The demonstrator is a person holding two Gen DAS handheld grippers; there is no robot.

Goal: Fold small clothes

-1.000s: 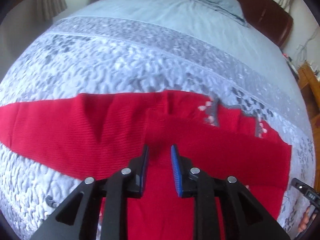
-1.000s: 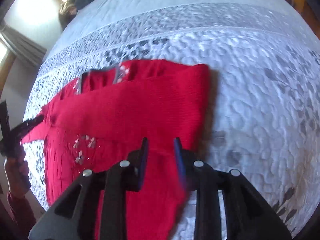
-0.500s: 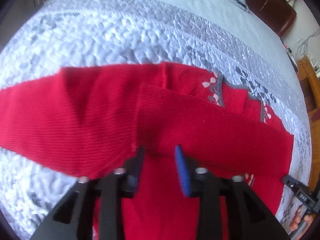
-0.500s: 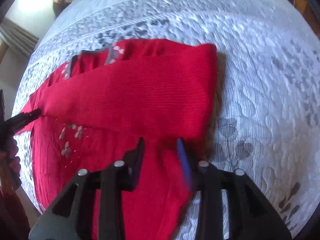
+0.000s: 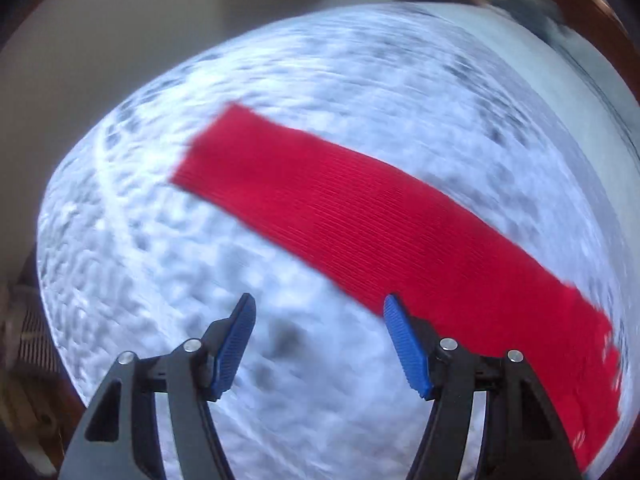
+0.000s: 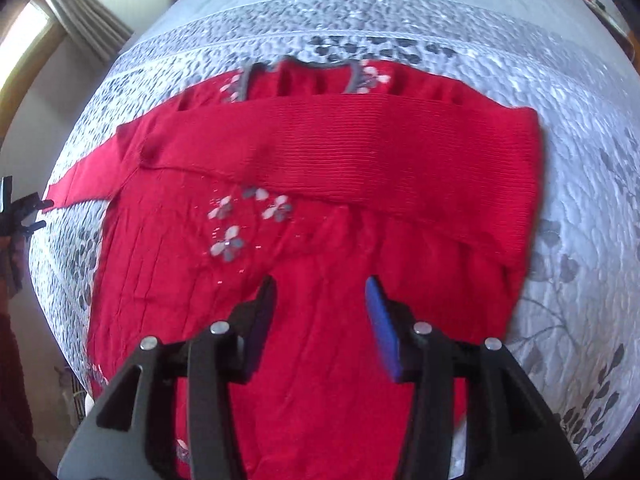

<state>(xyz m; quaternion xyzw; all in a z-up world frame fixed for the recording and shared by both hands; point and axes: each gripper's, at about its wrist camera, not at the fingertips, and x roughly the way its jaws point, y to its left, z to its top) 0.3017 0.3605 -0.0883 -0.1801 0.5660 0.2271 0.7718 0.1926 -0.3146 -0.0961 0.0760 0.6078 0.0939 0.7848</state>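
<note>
A red knit sweater (image 6: 320, 248) with grey flower trim lies flat on the bed, one sleeve (image 6: 340, 152) folded across its chest. The other sleeve (image 5: 360, 216) stretches out straight over the quilt in the left wrist view. My left gripper (image 5: 318, 320) hovers over bare quilt just beside that sleeve, jaws opening, nothing between them. My right gripper (image 6: 320, 300) hangs above the sweater's lower body, jaws opening, with no cloth pinched. The left gripper (image 6: 28, 208) also shows small at the sleeve's end in the right wrist view.
A grey-white quilted bedspread (image 6: 580, 200) with dark leaf prints covers the bed. A curtain and window (image 6: 80, 20) stand at the far left. The bed's edge (image 5: 44, 264) drops off near the left gripper, with a wall (image 5: 100, 40) beyond.
The left gripper swept away from the sweater's chest to the outstretched sleeve's side and opened wide. The right gripper shifted toward the sweater's lower middle and opened too.
</note>
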